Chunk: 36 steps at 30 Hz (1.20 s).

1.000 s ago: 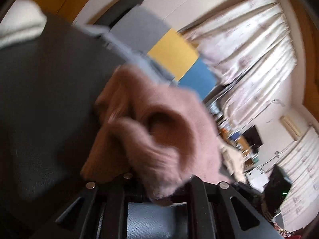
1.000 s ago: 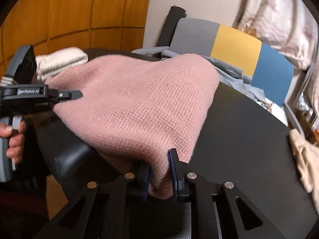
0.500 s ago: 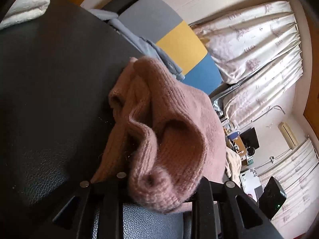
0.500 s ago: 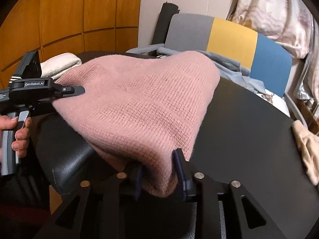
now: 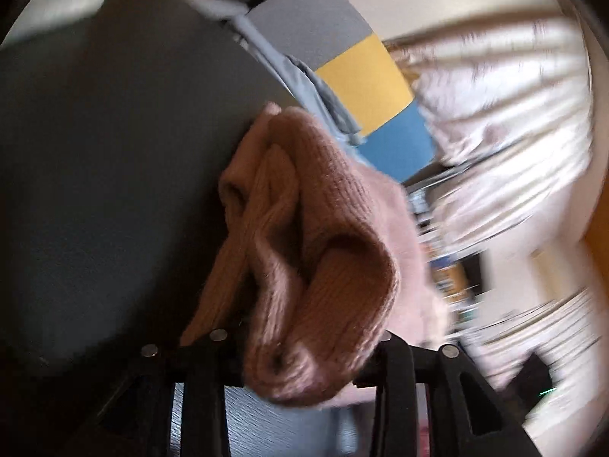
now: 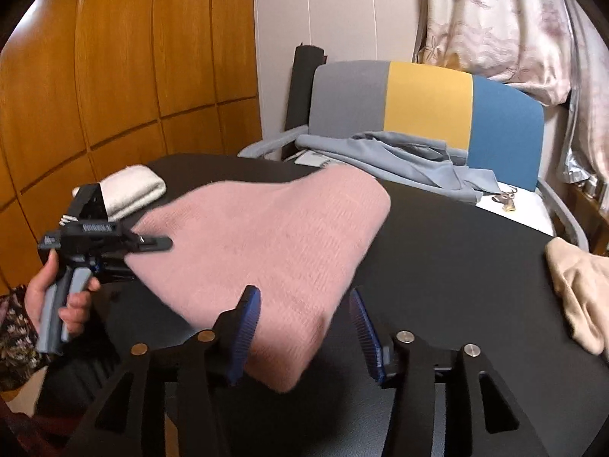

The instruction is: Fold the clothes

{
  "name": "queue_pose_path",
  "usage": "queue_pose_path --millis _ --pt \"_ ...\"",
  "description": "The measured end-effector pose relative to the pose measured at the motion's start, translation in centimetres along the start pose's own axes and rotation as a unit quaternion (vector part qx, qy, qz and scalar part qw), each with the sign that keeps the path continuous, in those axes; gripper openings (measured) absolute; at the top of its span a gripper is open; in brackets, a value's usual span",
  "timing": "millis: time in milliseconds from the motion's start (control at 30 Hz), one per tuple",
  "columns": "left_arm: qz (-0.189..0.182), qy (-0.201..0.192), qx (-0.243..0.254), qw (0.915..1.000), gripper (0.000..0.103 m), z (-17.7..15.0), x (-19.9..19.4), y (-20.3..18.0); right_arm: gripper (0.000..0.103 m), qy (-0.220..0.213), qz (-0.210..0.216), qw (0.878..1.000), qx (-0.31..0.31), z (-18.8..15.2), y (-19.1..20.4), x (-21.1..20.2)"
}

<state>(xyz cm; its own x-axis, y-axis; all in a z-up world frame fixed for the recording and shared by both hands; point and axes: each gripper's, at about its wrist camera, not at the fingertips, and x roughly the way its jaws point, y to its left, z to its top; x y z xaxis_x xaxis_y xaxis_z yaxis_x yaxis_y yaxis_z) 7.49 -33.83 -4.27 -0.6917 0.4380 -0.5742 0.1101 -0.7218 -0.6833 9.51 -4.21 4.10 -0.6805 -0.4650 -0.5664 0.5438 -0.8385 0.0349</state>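
Note:
A pink knit sweater [image 6: 274, 236] lies folded over on the black round table [image 6: 456, 266]. My right gripper [image 6: 304, 304] hovers at its near corner. Its blue pads are opening wide: the cloth brushes the left pad and stands clear of the right one. In the left wrist view a bunched fold of the sweater [image 5: 323, 228] bulges loosely between the fingers of my left gripper [image 5: 304, 354], whose jaws are opening too. The right wrist view shows a hand [image 6: 57, 297] holding that gripper at the sweater's left edge.
A folded cream cloth [image 6: 129, 194] sits at the table's far left and a beige garment [image 6: 578, 285] at its right edge. Behind the table stand a grey, yellow and blue chair [image 6: 426, 103] with a grey-blue garment [image 6: 399, 156], curtains [image 6: 514, 19] and wood panelling [image 6: 114, 57].
Both grippers' jaws have spread from a tight pinch on the sweater. The right gripper has risen, and the corner now hangs loose between its pads. The left gripper has turned a little.

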Motion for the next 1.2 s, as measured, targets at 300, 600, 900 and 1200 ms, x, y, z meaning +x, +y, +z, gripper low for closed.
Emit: queue_pose_path --millis 300,600,900,1200 --pt "0.147 -0.028 0.118 0.9818 0.041 0.2 0.3 -5.2 0.056 0.037 0.028 0.998 -0.033 0.6 2.7 5.2" --pt "0.132 0.006 0.041 0.9904 0.044 0.6 0.0 -3.6 0.059 0.077 0.020 0.996 -0.039 -0.9 2.6 7.6" --pt "0.216 -0.016 0.142 0.9659 0.047 2.2 0.8 -5.7 0.061 0.086 0.032 0.996 -0.011 -1.4 1.9 7.9" --pt "0.184 -0.032 0.100 0.9774 0.047 1.7 -0.9 -2.6 0.062 0.112 0.044 0.993 0.004 -1.0 1.5 8.4"
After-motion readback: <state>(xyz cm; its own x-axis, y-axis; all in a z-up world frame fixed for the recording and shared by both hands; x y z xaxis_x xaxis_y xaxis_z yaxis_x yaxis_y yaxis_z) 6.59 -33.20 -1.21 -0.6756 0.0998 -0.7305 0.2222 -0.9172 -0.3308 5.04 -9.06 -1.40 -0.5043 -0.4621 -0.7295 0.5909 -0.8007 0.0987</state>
